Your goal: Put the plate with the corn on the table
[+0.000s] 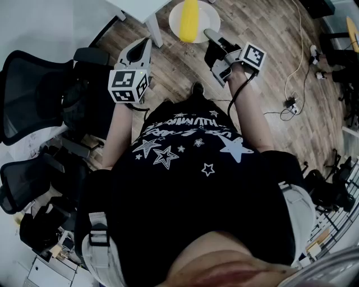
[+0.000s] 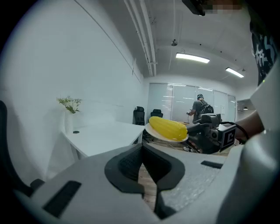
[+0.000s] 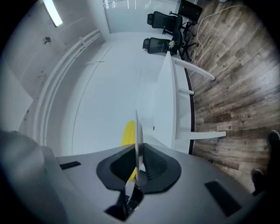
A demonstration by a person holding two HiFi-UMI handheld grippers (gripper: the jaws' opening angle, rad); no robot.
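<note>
Clamping the plate (image 1: 211, 15) by its near rim: right gripper (image 1: 212, 37), jaws closed on the thin edge. In the right gripper view, plate seen edge-on, rising toward 12 o'clock from between the dark pads. Corn (image 1: 189, 21) on the 9 o'clock face of that edge.

Plate: round, white, shallow, smooth and glossy. In the head view, at 12 o'clock ahead of the person. Held in the air above the floor (image 1: 269, 39), not on the table (image 1: 134, 7). Table corner and leg close by, at 9 o'clock of the plate.

Corn: one whole cob, bright yellow, long and rounded. Rows of kernels visible in the left gripper view. Lying along the middle of the plate.

Left gripper (image 1: 142, 47): grey, matte, marker cube at the back. Jaws together at the tips, nothing between them. At 8 o'clock of the plate and apart from it.

Table: flat white top, smooth, slim white legs.

Vase with flowers (image 2: 69, 114): white, slender, upright on the table top, at 9 o'clock of the plate in the left gripper view.

Floor: wood planks, grey-brown, visible grain.

Office chairs (image 1: 33, 101): black, mesh backs, at 9 o'clock of the person.
</note>
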